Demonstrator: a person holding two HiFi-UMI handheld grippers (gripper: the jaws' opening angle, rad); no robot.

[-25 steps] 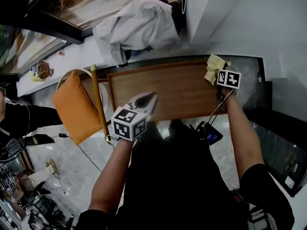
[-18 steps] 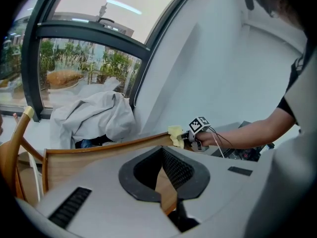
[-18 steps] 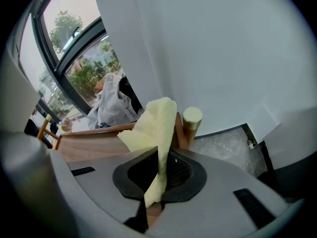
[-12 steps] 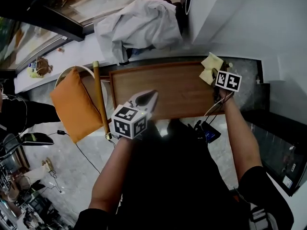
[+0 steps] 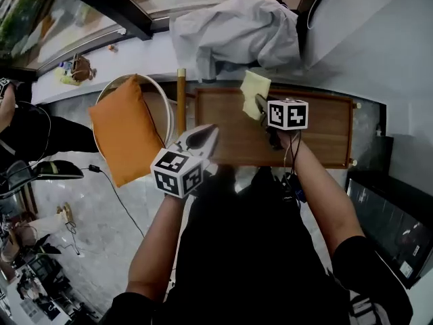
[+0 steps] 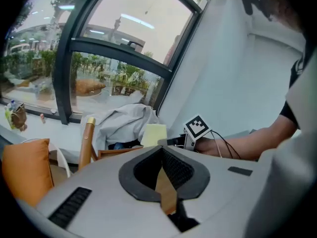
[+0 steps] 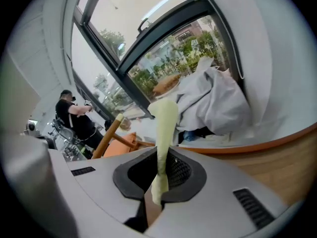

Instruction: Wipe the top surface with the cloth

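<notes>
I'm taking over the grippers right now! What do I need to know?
Right gripper: shut on the yellow cloth, held over the far left part of the wooden top.
Left gripper: shut, empty, by the top's near edge.
Done: cloth is in the gripper. No wipe marks show, so wiped area unknown.
Still to do: wipe the whole top.

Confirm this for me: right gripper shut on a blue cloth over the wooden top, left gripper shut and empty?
Not quite: the cloth is pale yellow, not blue, as the right gripper view shows. The rest holds: the right gripper is shut on it over the wooden top, and the left gripper is shut and empty.
</notes>
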